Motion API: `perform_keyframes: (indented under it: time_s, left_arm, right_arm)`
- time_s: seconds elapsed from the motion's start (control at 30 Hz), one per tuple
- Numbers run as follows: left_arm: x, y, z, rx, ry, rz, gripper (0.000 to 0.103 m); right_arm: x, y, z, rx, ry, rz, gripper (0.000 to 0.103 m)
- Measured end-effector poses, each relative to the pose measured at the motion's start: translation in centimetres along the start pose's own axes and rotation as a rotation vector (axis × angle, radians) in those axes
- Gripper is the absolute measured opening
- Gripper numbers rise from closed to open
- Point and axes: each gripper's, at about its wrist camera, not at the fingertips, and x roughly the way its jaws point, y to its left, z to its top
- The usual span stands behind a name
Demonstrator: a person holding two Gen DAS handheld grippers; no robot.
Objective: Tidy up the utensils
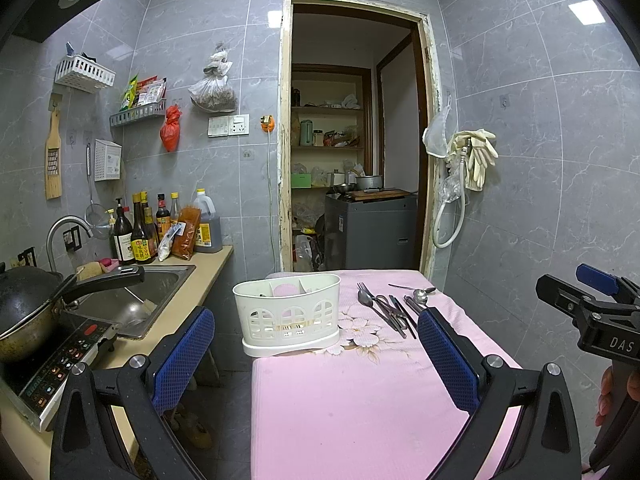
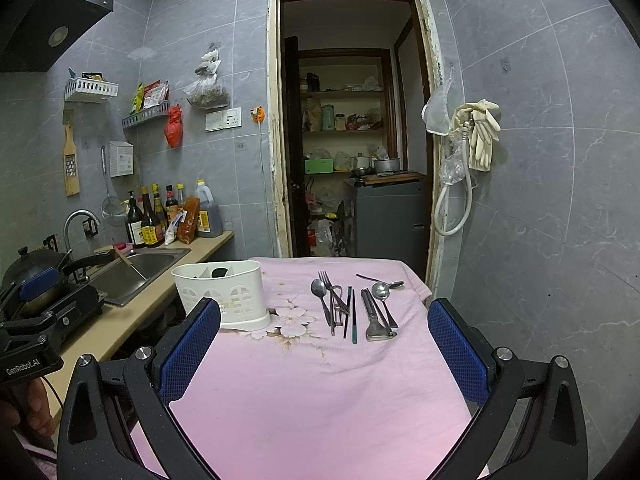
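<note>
My left gripper (image 1: 316, 356) is wide open and holds nothing. My right gripper (image 2: 324, 350) is wide open too, with nothing between its blue pads (image 2: 458, 350). Both hang over the near part of the table, which has a pink cloth (image 2: 320, 400) on it.

Near the far left corner of the tabletop stands a white holder (image 2: 224, 296) with little window holes. To its right, along the far edge, the utensils lie flat in a row: a spoon (image 2: 320, 292) and a fork (image 2: 329, 292) touching each other, dark chopsticks (image 2: 352, 316), a metal peeler (image 2: 374, 320), and a round spoon (image 2: 382, 292). One more spoon (image 2: 382, 281) lies crosswise behind them, near the far right corner.

Left of the table are a sink (image 1: 132, 300) and a dark pan (image 1: 32, 304).
</note>
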Motion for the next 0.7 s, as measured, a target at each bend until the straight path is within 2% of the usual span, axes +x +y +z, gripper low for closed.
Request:
perform_keyframes:
  time_s: [0.7]
  left_arm:
    - [0.00, 0.02, -0.05, 0.001, 0.000, 0.000, 0.102]
  right_arm:
    - [0.03, -0.05, 0.03, 0.001, 0.003, 0.002, 0.102]
